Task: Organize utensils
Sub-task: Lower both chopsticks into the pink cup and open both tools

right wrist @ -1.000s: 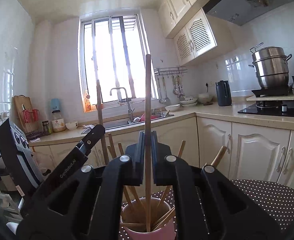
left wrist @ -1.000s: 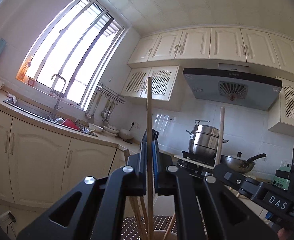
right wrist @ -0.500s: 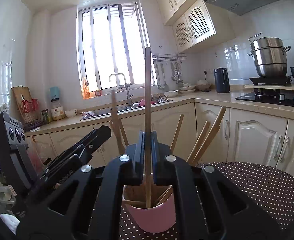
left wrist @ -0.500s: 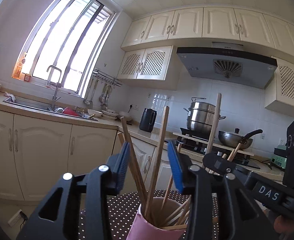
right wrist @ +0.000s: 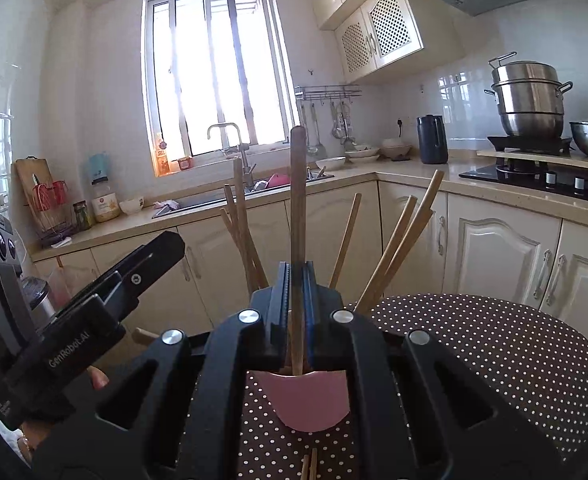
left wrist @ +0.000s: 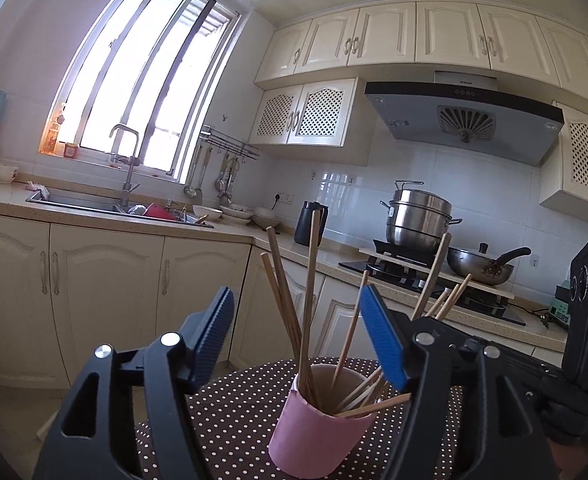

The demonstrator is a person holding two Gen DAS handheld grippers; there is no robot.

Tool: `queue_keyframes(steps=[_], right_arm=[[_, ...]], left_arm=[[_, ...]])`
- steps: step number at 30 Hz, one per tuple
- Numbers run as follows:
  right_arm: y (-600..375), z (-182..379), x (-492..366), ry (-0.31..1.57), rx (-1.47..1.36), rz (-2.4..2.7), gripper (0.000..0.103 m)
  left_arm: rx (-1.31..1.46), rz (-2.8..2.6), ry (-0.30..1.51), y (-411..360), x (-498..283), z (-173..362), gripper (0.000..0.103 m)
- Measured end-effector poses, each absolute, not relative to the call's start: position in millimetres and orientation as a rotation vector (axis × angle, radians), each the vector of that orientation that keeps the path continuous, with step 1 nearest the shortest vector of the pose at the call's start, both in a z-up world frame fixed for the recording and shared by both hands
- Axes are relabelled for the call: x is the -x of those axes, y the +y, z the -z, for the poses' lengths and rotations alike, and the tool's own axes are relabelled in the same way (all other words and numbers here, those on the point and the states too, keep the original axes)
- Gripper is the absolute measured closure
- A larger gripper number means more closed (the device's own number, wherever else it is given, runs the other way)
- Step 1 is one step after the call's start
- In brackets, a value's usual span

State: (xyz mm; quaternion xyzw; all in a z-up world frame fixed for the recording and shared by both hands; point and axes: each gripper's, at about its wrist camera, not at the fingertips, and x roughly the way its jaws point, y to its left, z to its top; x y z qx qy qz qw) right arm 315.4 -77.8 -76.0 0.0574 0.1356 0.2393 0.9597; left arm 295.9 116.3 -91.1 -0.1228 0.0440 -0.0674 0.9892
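Several wooden chopsticks point(left wrist: 309, 300) splayed in pink cup point(left wrist: 314, 432) | left hand-held gripper point(left wrist: 300, 340) opening, apparently touching none | right hand-held gripper point(right wrist: 297, 300) pinching one chopstick point(right wrist: 297, 216)

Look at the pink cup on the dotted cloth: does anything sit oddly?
Yes. In the pink cup, most chopsticks stand or lean, but one chopstick lies nearly flat across the rim, poking out sideways.

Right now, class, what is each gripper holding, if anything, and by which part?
The right gripper pinches one upright chopstick around its middle, its lower end in the pink cup. The left gripper holds nothing; its jaws are opening around the chopsticks standing in the cup.
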Motion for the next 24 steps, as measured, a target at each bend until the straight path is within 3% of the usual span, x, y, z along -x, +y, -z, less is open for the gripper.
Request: queue_keyframes(steps=[24], right_arm=[[-125,57,-212,0.269,-0.119,-0.431,0.095]], left_arm=[[0.133,0.103,0.144,68,-190,63,0.035]])
